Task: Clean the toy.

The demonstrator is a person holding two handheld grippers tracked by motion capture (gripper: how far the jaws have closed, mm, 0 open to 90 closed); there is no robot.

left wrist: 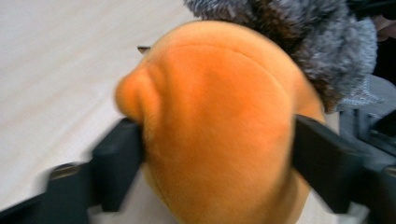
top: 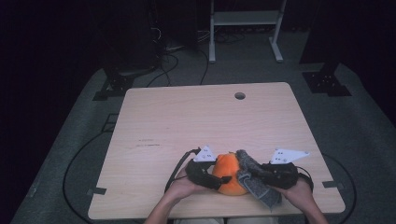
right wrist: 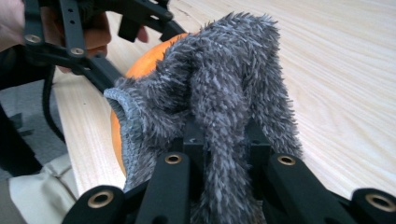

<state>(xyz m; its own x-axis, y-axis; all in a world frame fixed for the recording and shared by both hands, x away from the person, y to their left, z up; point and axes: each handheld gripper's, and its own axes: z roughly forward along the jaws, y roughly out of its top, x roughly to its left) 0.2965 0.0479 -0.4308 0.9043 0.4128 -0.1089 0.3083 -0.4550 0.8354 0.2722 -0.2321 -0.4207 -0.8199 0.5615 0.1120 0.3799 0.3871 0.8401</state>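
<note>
A round orange plush toy [top: 229,173] sits near the front edge of the table, soft and fuzzy, with a small bump on one side. A grey furry sock [top: 252,179] lies bunched against its right side, draped partly over its top, its end hanging toward the table edge

High view: fixed above the person's side, faced forward and down over the whole table [top: 187,116], with floor and a frame beyond. Left gripper view rode very close, looking along its jaws at the orange plush [left wrist: 219,126] pressed between them, slightly blurred. Right gripper view looked along its jaws at the grey furry cloth [right wrist: 224,102]; all three shared plush and cloth.
</note>
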